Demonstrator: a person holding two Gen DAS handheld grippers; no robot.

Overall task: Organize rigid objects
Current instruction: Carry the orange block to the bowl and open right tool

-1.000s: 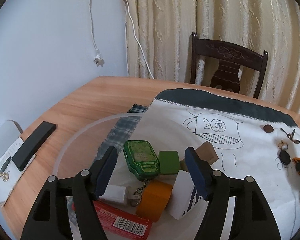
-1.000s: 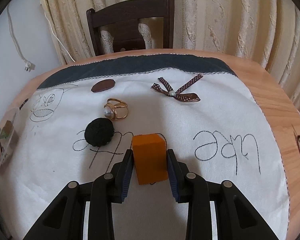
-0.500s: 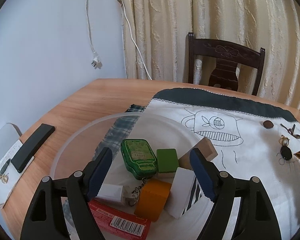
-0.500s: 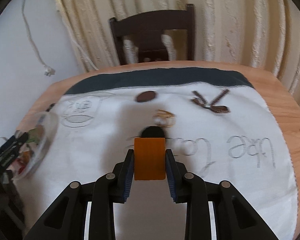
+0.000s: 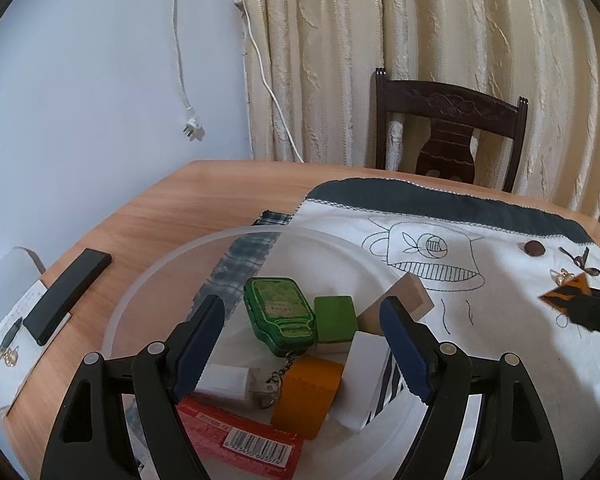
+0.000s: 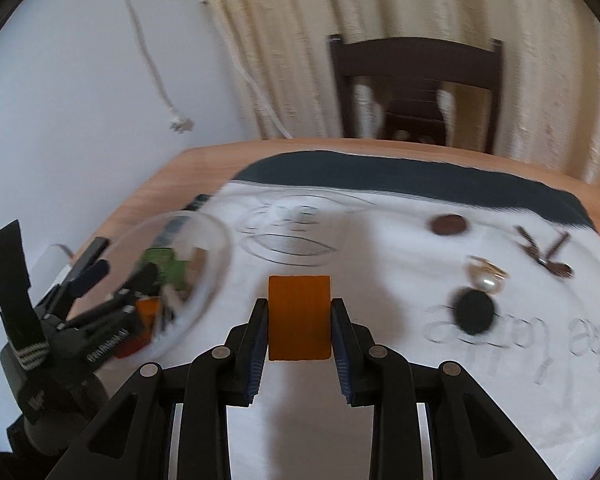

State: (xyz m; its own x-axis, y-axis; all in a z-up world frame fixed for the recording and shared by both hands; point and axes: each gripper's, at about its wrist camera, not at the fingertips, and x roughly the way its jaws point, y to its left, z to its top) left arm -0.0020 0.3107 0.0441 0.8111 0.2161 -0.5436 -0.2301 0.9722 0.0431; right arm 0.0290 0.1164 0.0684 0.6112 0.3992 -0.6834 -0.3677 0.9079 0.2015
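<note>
A: What does the right tool have?

B: An orange block, pinched between its two fingers and lifted off the white cloth. The view is blurred, but the grip shows plainly.

A: And the left tool?

B: Its fingers stand wide apart with nothing between them, poised over the clear bowl.

A: What lies in the bowl?

B: A green tin on a chain, a green block just beside it, a second orange block, a tan block against the far side, a white block with dark stripes, a small white piece and a red pack with a barcode.

A: Where is the bowl from the right side?

B: To the left of the held block, partly on the cloth, with the left tool at it.

A: What else sits on the cloth?

B: A brown disc, a ribbon bow, a pearl ring and a black pompom touching the ring.

A: Off the cloth?

B: A black bar on the wooden surface.
</note>
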